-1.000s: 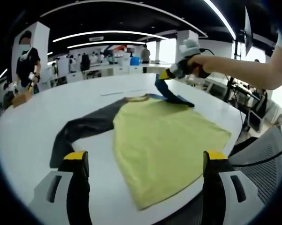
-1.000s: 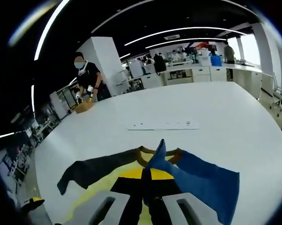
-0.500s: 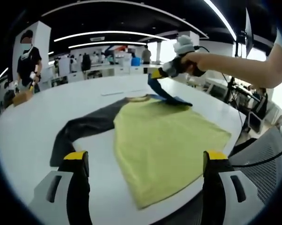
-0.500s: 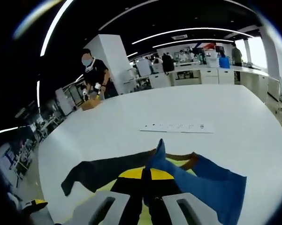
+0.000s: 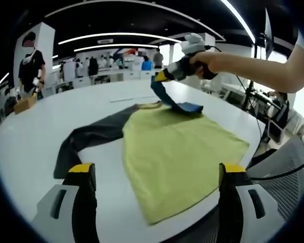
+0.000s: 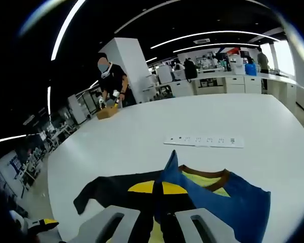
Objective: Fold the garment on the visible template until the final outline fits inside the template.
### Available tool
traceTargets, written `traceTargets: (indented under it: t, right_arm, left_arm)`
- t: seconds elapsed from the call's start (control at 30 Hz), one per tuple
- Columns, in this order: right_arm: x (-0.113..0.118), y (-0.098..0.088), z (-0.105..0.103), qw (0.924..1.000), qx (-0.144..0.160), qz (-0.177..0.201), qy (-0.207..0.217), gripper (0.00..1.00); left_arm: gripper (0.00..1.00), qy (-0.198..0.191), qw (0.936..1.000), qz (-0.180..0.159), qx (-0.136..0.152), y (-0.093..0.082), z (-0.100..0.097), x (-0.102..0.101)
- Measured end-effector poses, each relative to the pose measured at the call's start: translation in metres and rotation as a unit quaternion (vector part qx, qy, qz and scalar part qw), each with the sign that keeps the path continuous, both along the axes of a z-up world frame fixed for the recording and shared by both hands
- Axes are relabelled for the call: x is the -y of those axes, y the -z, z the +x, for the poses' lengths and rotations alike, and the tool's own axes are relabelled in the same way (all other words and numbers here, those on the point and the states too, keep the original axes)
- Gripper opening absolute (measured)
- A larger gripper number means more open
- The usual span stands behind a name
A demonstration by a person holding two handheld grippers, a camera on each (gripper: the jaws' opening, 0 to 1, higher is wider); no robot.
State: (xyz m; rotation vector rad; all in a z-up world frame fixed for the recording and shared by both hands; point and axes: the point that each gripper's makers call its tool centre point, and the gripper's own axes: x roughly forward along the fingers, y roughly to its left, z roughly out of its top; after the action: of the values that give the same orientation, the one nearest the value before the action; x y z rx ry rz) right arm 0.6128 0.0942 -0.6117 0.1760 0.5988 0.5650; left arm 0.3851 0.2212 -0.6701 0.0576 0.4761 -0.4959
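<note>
R gripper jaws clamped on blue sleeve of shirt, lifted off table (far edge). L gripper jaws wide apart, holding nothing.

I'm working in a big open-plan office or lab hall: a broad white table, long ceiling light strips, white counters along the back wall, a square white pillar, and other people at stations.
</note>
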Motion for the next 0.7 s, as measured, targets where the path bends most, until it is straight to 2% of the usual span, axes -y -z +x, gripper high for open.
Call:
traceTargets:
  t: [0.27, 0.43, 0.7]
  right_arm:
    - [-0.014, 0.003, 0.002, 0.9998, -0.001, 0.000, -0.017, 0.00]
    - [-0.028, 0.007, 0.002, 0.9990, 0.000, 0.004, -0.044, 0.00]
    - [-0.049, 0.028, -0.005, 0.9970, -0.007, 0.000, -0.077, 0.00]
  left_arm:
    - [0.98, -0.002, 1.0000, 0.000, -0.001, 0.000, 0.000, -0.001]
    - [0.97, -0.001, 1.0000, 0.002, -0.003, 0.002, 0.000, -0.001]
    - [0.97, -0.002, 1.0000, 0.001, -0.004, 0.002, 0.000, 0.000]
